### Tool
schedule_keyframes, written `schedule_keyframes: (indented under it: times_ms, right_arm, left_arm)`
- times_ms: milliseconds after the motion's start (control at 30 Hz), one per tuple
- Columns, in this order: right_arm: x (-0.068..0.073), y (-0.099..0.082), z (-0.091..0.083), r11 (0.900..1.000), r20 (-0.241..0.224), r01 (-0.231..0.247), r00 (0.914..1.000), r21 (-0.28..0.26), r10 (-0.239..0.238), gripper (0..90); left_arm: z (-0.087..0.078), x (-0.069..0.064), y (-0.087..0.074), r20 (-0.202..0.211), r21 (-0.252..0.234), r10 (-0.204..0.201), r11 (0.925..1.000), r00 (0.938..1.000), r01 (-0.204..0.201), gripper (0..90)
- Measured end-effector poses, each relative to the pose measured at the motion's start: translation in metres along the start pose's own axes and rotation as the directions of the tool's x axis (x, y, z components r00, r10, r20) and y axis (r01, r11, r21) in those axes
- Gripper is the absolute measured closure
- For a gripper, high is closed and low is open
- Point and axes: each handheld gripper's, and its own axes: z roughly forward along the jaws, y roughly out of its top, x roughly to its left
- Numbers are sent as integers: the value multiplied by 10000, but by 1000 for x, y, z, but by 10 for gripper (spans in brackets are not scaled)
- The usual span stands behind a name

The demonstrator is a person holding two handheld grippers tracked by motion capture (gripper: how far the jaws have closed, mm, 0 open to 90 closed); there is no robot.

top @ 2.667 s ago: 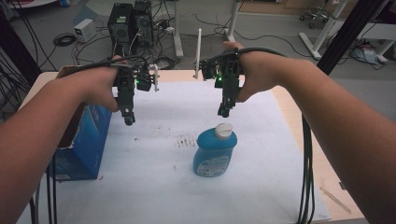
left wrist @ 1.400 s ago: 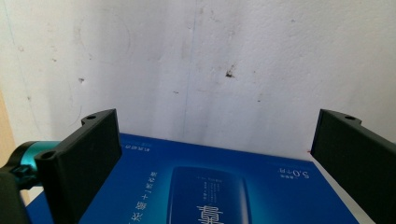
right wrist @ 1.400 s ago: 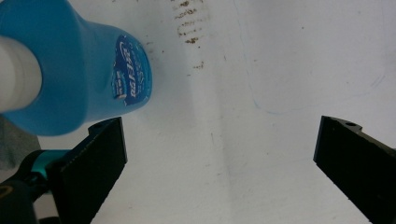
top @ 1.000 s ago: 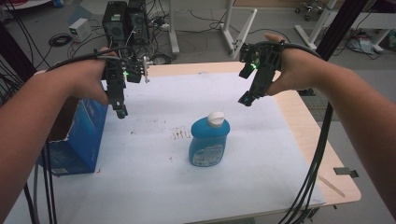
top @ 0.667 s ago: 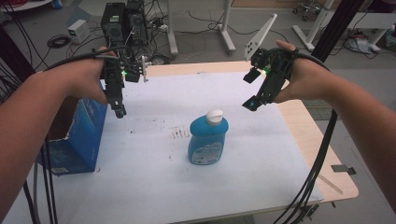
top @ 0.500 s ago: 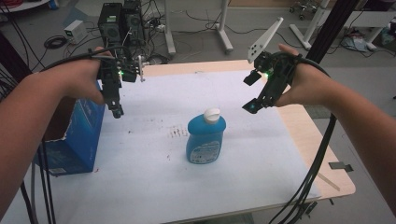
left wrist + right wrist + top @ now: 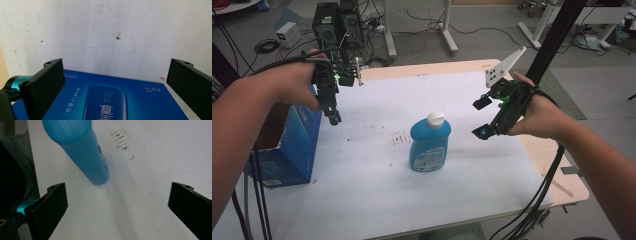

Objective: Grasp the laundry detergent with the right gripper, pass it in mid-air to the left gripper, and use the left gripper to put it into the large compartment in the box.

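Note:
A blue bottle (image 7: 430, 145) with a white cap stands upright near the middle of the white table cover (image 7: 452, 190). My right gripper (image 7: 481, 117) hovers to its right, turned on its side, jaws wide apart with nothing between them. In the right gripper view the blue bottle (image 7: 82, 155) leans across the upper left, ahead of the open right gripper (image 7: 117, 207). My left gripper (image 7: 333, 116) points down at the table's left side, just above the blue box (image 7: 294, 145). The left gripper (image 7: 117, 87) is open over the blue box (image 7: 105, 100) top.
The blue carton stands at the table's left edge with printed text on its face. Brown smudges (image 7: 399, 137) mark the cover beside the bottle. Cables (image 7: 537, 200) hang off the right edge. Computer gear (image 7: 337, 20) and desk legs stand on the floor behind.
My right gripper left the bottle's cap, swung out to the right and rolled onto its side with its jaws apart. The left gripper has barely shifted.

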Motion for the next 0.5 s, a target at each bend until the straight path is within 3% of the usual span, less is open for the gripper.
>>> schedule_keyframes:
  times_ms: [267,500]
  right_arm:
    - [4,-16,15,9994,-369,-160,9992,-321,148,16]
    - [6,-19,20,9980,-372,-155,9992,-620,132,16]
  left_arm:
    - [1,0,0,25,12,-16,10000,10000,16,17]
    - [1,0,1,19,38,-10,10000,10000,10,17]
